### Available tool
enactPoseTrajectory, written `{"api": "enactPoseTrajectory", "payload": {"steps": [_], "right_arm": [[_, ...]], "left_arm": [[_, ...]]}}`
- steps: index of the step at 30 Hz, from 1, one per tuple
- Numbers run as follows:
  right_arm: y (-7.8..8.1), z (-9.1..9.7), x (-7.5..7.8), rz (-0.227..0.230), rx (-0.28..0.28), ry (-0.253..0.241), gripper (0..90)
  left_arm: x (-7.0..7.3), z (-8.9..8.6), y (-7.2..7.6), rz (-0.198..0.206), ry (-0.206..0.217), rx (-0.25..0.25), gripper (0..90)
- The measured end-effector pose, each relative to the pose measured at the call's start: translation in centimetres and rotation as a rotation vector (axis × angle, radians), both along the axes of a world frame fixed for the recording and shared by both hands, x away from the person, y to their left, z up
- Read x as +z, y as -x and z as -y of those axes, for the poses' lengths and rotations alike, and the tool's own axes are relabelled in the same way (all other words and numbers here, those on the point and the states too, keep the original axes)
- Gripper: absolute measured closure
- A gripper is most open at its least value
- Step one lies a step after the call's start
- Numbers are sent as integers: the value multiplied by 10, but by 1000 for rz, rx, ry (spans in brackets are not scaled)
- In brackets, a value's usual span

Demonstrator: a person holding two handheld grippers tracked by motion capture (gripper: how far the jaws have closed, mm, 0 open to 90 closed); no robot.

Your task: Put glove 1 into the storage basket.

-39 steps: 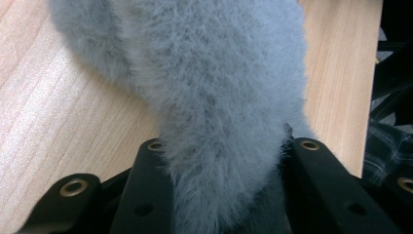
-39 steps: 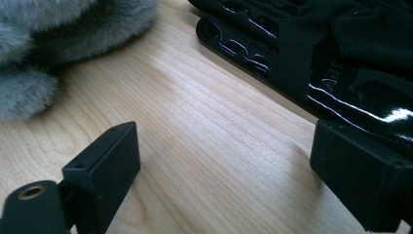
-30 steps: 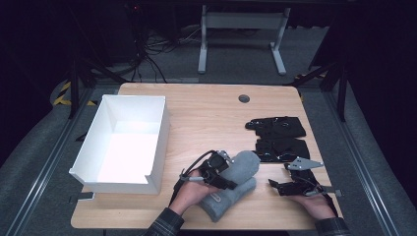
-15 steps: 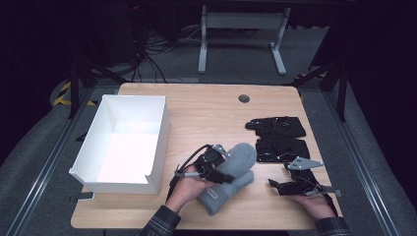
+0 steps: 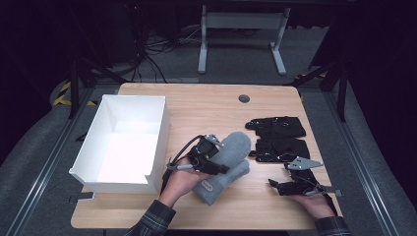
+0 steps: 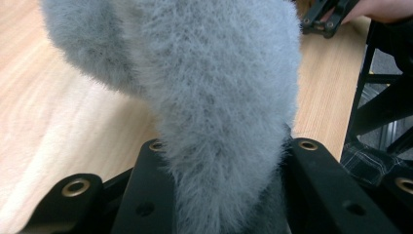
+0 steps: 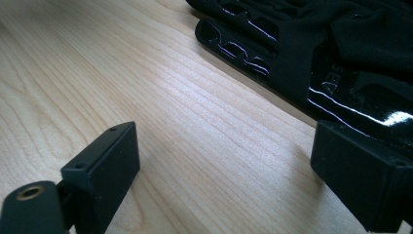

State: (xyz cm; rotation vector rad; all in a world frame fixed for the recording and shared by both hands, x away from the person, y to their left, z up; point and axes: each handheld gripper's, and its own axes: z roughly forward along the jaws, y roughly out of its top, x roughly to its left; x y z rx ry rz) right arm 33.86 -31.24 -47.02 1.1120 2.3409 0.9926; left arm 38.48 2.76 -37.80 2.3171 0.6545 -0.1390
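Bare tabletop (image 5: pixel 206 105) behind gloves (image 5: pixel 278 137)

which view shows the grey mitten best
The high view: the whole grey fuzzy mitten shows, clamped by the left gripper. The left gripper view gives a close-up of its fur between the jaws.

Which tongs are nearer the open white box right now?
Left. The left tongs, shut on the fluffy grey mitten, sit just beside the open white rectangular box. The right tongs rest open by the table's opposite edge, near the black gloves.
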Motion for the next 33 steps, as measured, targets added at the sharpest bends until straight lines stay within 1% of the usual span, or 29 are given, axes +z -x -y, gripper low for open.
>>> {"api": "enactPoseTrajectory", "payload": {"steps": [5,6,7,11,17,19,28,30,31,33], "right_arm": [[0,0,0,0,-2,1,111],[0,0,0,0,-2,2,111],[0,0,0,0,-2,1,111],[0,0,0,0,-3,1,111],[0,0,0,0,-3,1,111],[0,0,0,1,-3,1,111],[-1,0,0,1,-2,2,111],[-1,0,0,2,-1,2,111],[-1,0,0,2,-1,3,111],[-1,0,0,2,0,1,111]], "left_arm": [[15,-7,-2,14,-4,28,688],[18,-8,-3,19,-11,33,688],[21,-10,-3,20,-3,36,688],[34,-16,-4,28,-3,50,688],[49,-27,-5,44,-8,82,688],[56,-31,-5,54,-10,94,688],[79,-49,-8,78,2,142,688],[85,-54,-9,83,13,156,688],[85,-54,-9,83,13,156,688],[92,-60,-10,95,13,170,688]]}}
